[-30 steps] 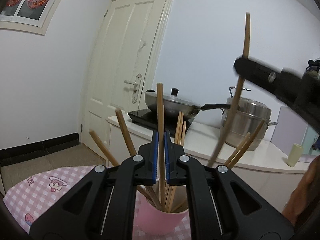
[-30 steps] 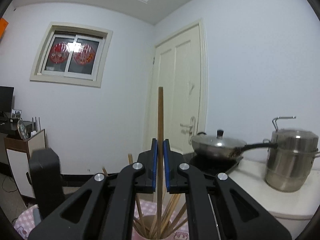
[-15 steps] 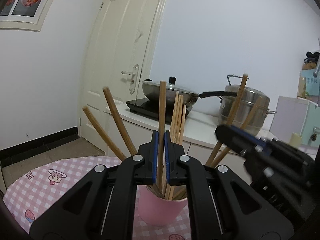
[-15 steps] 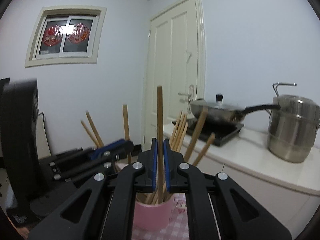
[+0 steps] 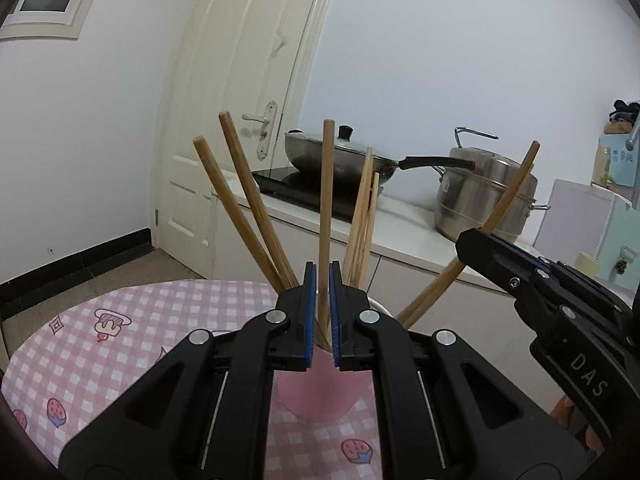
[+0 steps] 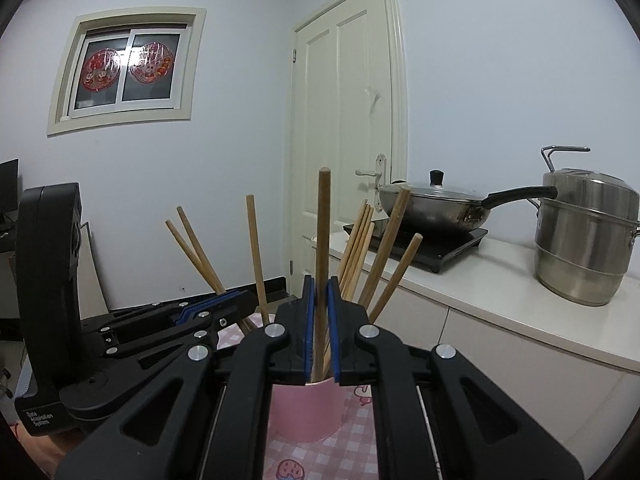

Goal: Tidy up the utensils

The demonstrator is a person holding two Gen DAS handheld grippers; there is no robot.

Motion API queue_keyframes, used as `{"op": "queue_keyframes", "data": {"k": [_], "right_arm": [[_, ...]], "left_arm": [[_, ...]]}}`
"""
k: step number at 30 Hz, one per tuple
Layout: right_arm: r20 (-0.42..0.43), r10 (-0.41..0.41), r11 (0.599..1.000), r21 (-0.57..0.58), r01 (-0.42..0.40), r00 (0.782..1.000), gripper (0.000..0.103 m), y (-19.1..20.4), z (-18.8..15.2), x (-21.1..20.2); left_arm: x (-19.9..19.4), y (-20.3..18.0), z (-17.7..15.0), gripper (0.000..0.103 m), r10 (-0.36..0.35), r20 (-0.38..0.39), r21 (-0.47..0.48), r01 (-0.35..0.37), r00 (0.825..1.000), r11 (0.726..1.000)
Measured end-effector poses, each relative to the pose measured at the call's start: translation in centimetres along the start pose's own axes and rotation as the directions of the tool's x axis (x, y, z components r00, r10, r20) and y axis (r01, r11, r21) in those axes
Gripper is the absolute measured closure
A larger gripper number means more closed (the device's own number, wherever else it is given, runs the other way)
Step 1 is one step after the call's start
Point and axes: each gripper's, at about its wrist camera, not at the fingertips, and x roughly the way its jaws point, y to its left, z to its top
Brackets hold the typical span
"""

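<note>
Lowering since before, right gripper (image 6: 320,328) – chopstick (image 6: 322,240) now in pink cup (image 6: 306,412); left gripper (image 5: 323,312) clamped

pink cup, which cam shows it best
The right wrist view: the pink cup shows its rim and front wall between the right gripper arms. In the left wrist view the left gripper hides most of it, leaving the lower wall.

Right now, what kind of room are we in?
Most likely a home kitchen: a lidded wok sits on a cooktop, a steel steamer pot stands on the counter, and a pink cup holds chopsticks.
</note>
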Motion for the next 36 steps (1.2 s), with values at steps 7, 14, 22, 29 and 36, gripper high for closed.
{"op": "queue_keyframes", "data": {"k": [7, 14, 22, 29, 36], "right_arm": [[0.006, -0.005, 1.000, 0.017, 0.005, 1.000, 0.081, 0.0, 0.2, -1.0], [0.006, 0.006, 1.000, 0.023, -0.006, 1.000, 0.080, 0.2, 0.2, -1.9], [-0.005, 0.020, 0.999, 0.043, -0.020, 1.000, 0.072, 0.9, -0.6, -3.3], [-0.018, 0.003, 0.996, 0.090, -0.001, 1.000, 0.044, 1.7, -1.9, -5.1], [-0.018, -0.011, 0.995, 0.094, 0.013, 1.000, 0.029, 2.8, -1.8, -6.8]], "left_arm": [[-1.8, 0.2, -0.3, 0.045, -0.002, 0.012, -0.016, 0.002, 1.000, 1.000], [-4.3, -0.2, -0.6, 0.042, 0.067, 0.042, 0.048, -0.069, 0.997, 0.997], [-7.6, 0.6, -0.6, 0.034, 0.190, 0.053, 0.035, -0.192, 0.980, 0.981], [-10.7, 1.2, -1.0, 0.028, 0.265, 0.057, 0.023, -0.267, 0.963, 0.964], [-13.5, 0.5, -1.3, 0.017, 0.285, 0.095, 0.047, -0.291, 0.954, 0.956]]}}
